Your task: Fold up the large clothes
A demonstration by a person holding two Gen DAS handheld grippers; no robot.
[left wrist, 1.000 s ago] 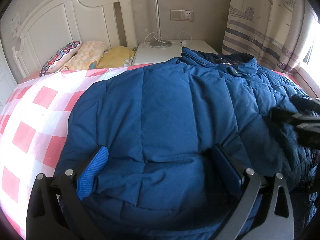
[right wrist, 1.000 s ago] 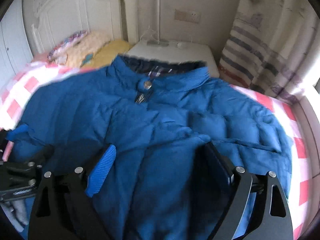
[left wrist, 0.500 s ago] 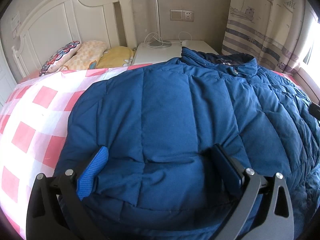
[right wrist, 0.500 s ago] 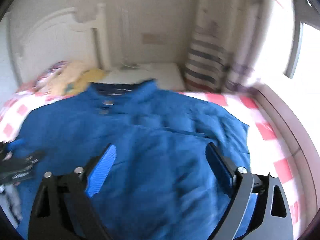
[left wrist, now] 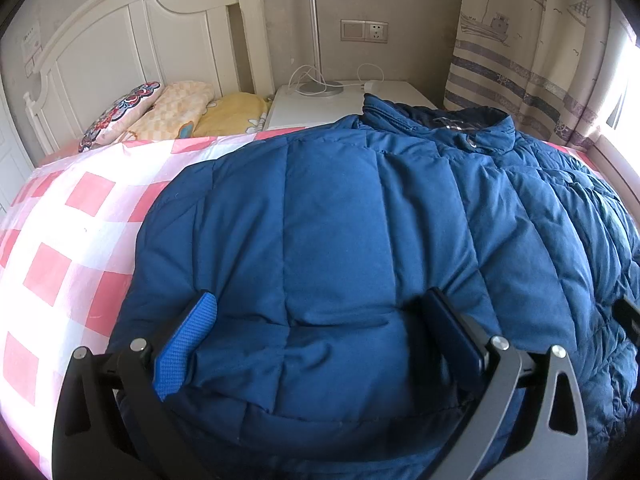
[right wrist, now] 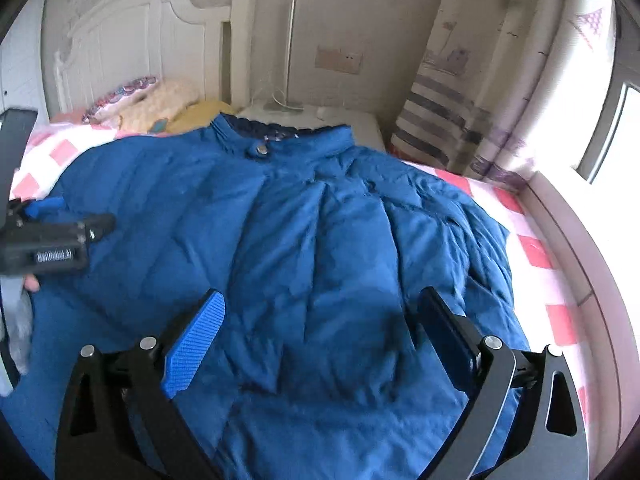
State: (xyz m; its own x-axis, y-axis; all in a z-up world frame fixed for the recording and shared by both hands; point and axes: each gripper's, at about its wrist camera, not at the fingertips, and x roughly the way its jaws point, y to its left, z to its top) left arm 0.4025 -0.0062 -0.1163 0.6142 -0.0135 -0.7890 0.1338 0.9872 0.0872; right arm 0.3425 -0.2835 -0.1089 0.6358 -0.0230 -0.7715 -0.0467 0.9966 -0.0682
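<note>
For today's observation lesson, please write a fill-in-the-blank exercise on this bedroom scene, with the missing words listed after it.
1. The padded jacket spread on the bed is ____ in colour.
2. The bedsheet has a pink and white ____ pattern.
3. The jaws of the right gripper stand ____.
4. The lamp stands on a white ____.

Missing words: blue; checked; open; nightstand

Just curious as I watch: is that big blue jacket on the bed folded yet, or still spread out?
Mostly spread out. The blue puffer jacket lies front-up across the checked bedsheet, collar toward the headboard; no neat fold shows.
</note>
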